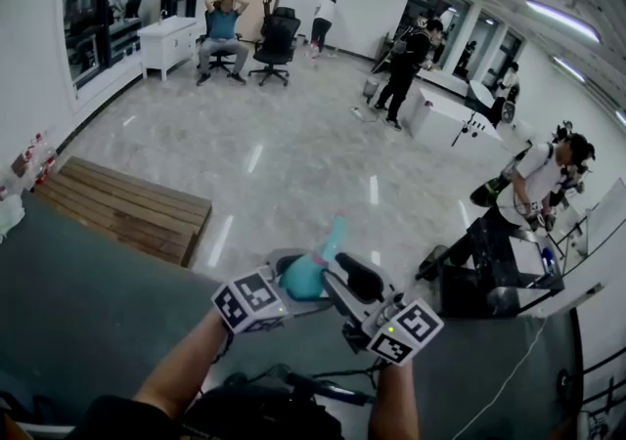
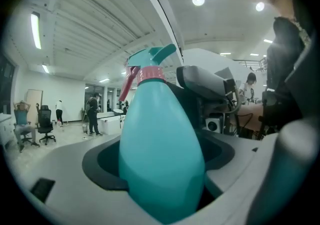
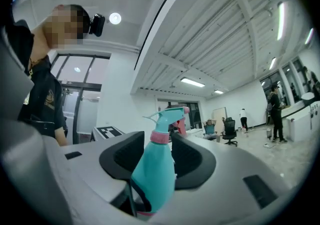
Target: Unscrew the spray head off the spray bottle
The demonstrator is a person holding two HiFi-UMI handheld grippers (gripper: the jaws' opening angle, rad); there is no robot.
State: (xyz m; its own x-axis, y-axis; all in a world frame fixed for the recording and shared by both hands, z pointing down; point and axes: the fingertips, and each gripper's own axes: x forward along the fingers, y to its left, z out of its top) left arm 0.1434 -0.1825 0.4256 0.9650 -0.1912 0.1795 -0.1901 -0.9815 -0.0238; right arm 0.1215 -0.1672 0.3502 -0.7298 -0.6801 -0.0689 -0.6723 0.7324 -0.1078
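Head view: left tool (image 1: 291, 282) clamps the spray bottle (image 1: 305, 277) steady, spray head (image 1: 335, 233) toward one o'clock; right tool (image 3: 158, 155) stands apart around the pink collar (image 3: 160, 138), poised to twist.

Head view: bottle (image 1: 305, 277) mostly covered by left gripper (image 1: 289, 270) and right gripper (image 1: 344, 272). Only a teal patch and the spray head (image 1: 334, 233) show, too blurred to pick out trigger or collar. Left gripper view: bottle base cut off by bottom edge, and its body hides the jaws' inner faces. Right gripper view: base partly sunk below the gripper body, trigger (image 3: 181, 121) half hidden behind the head. Counter (image 1: 78, 301) runs off left and bottom edges.
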